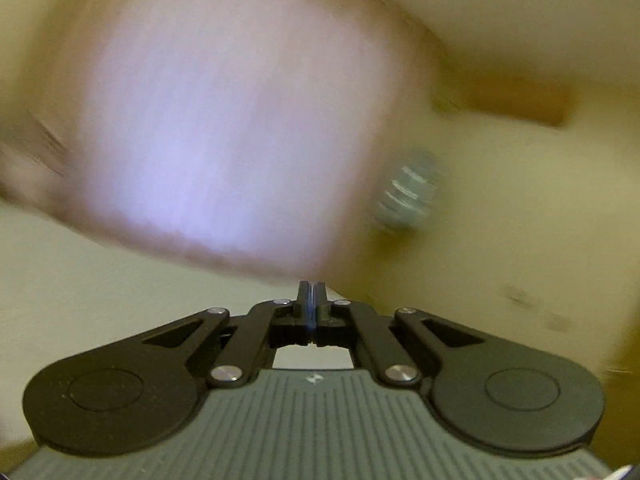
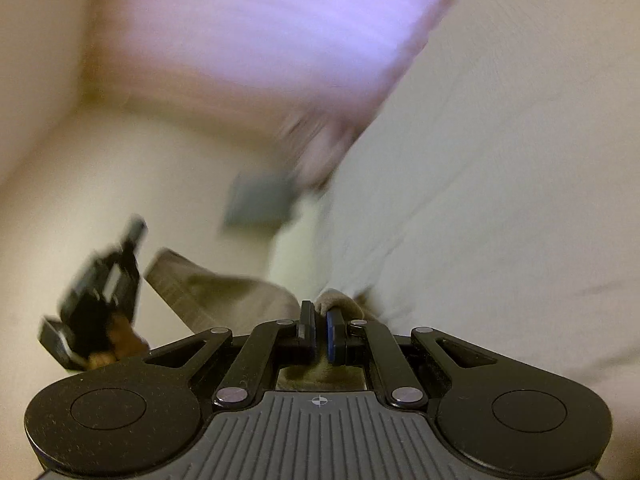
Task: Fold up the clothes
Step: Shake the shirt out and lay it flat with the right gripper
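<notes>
Here a soft beige-brown garment bunches at the near centre of the right wrist view, a fold of it pinched in the right gripper. It lies on a pale, creased sheet. The left gripper is clenched, apparently on nothing. Farther off, a blurred lilac-white patch and a ribbed grey-green object.

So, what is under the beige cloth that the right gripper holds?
The right gripper pinches a fold of the beige cloth. A pale sheet lies around it and seems to continue below. What the cloth covers cannot be seen, and the picture is blurred.
</notes>
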`<state>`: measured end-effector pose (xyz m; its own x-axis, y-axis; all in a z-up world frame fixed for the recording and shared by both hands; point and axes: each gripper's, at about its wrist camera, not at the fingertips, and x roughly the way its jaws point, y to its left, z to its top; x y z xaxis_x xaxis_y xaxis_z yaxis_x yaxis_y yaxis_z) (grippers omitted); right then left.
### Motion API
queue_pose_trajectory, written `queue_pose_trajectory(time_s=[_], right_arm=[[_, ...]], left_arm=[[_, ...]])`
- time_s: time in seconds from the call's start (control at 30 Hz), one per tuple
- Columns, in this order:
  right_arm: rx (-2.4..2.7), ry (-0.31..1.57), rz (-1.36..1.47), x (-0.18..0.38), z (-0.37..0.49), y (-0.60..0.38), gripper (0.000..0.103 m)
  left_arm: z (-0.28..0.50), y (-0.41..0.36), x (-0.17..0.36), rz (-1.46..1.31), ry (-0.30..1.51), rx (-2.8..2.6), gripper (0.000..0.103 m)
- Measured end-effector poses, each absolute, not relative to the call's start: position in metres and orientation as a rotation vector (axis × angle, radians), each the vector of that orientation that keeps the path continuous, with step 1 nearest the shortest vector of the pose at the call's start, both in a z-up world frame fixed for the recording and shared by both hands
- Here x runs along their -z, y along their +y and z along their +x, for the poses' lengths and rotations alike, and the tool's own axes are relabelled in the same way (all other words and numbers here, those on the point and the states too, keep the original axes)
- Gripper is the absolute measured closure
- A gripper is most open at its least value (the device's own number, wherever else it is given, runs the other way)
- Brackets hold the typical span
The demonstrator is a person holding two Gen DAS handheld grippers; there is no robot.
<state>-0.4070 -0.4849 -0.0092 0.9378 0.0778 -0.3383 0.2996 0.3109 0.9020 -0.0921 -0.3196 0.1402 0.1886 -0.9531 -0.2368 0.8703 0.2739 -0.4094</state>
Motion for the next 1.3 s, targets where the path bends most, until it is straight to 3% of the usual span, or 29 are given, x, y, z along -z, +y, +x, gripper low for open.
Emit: queue_pose_trajectory(time_s=[0.03, 0.1, 0.13, 0.17, 0.23, 0.43, 0.57, 0.7, 0.9, 1.03, 1.17, 1.3], right_arm=[[0.286, 0.358, 1.259, 0.01, -0.438, -0.494, 0.098], [0.531, 0.394, 1.25, 0.014, -0.492, -0.506, 0.062], [0.649, 0.398, 1.236, 0.016, -0.517, -0.509, 0.029], [0.745, 0.381, 1.214, 0.017, -0.541, -0.51, 0.023], [0.846, 0.386, 1.16, 0.019, -0.58, -0.511, 0.023], [0.89, 0.524, 1.136, 0.045, -0.62, -0.501, 0.023], [0.804, 0.74, 1.18, 0.075, -0.598, -0.485, 0.023], [0.787, 0.983, 0.932, 0.098, -0.542, -0.459, 0.023], [0.769, 1.11, 0.514, 0.149, -0.484, -0.438, 0.023], [0.792, 1.15, 0.602, 0.196, -0.48, -0.438, 0.024], [0.837, 1.089, 0.735, 0.212, -0.499, -0.427, 0.024], [0.825, 1.076, 0.678, 0.201, -0.502, -0.419, 0.024]], left_arm=[[-0.11, -0.364, -0.135, -0.155, 0.551, 1.34, 0.103], [-0.146, -0.421, -0.121, -0.064, 0.627, 1.38, 0.103], [-0.16, -0.424, -0.111, -0.051, 0.651, 1.391, 0.1], [-0.174, -0.428, -0.1, -0.038, 0.674, 1.402, 0.097], [-0.198, -0.432, -0.077, -0.01, 0.733, 1.407, 0.085], [-0.194, -0.339, 0.04, 0.109, 1.092, 1.07, 0.086], [-0.198, -0.255, 0.075, 0.229, 1.219, 0.786, 0.086], [-0.185, -0.187, 0.073, 0.21, 1.207, 0.645, 0.081], [-0.174, -0.159, 0.067, 0.297, 1.07, 0.584, 0.066], [-0.149, -0.157, 0.111, 0.38, 1.099, 0.507, 0.068], [-0.15, -0.154, 0.13, 0.436, 1.134, 0.474, 0.068], [-0.155, -0.152, 0.133, 0.475, 1.116, 0.477, 0.067]])
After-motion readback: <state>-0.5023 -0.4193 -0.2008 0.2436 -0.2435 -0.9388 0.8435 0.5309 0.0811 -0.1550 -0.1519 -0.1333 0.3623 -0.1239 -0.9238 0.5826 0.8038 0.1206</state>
